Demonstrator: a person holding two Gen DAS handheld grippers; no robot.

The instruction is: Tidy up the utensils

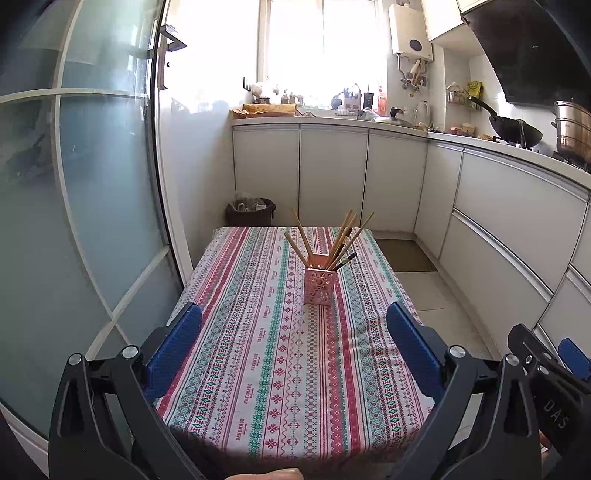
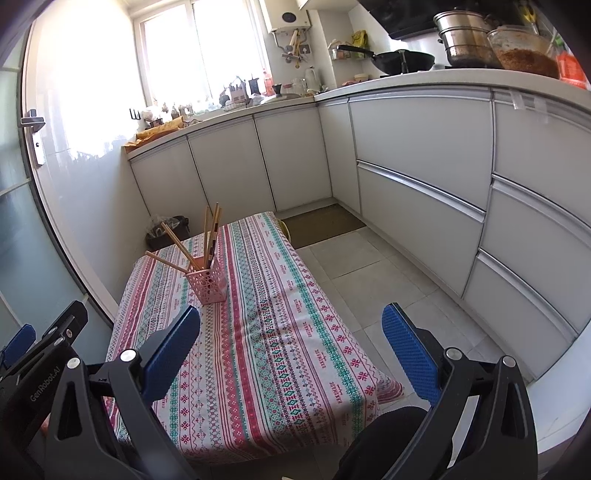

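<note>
A pink perforated square plastic holder (image 1: 318,285) stands upright mid-bench on the striped patterned tablecloth (image 1: 258,369), holding a splayed bundle of wooden chopsticks (image 1: 334,238). The left hand-held gripper (image 1: 294,343) and the right hand-held gripper (image 2: 291,345) both hang released, jaws spread wide and empty, near the bench's front end.

A patterned striped tablecloth (image 1: 280,350) covers the surface. Behind its far edge a dark waste bin (image 1: 251,211) stands on the floor, against the white base cabinets (image 1: 332,173). A brown floor mat (image 2: 321,224) lies on the tiled floor. On the counter, a black wok (image 2: 402,61) sits beside a stacked metal steamer pot (image 2: 465,38). A water heater (image 1: 410,31) hangs beside the window (image 1: 321,40). A frosted glass door (image 1: 81,192) stands at left.
</note>
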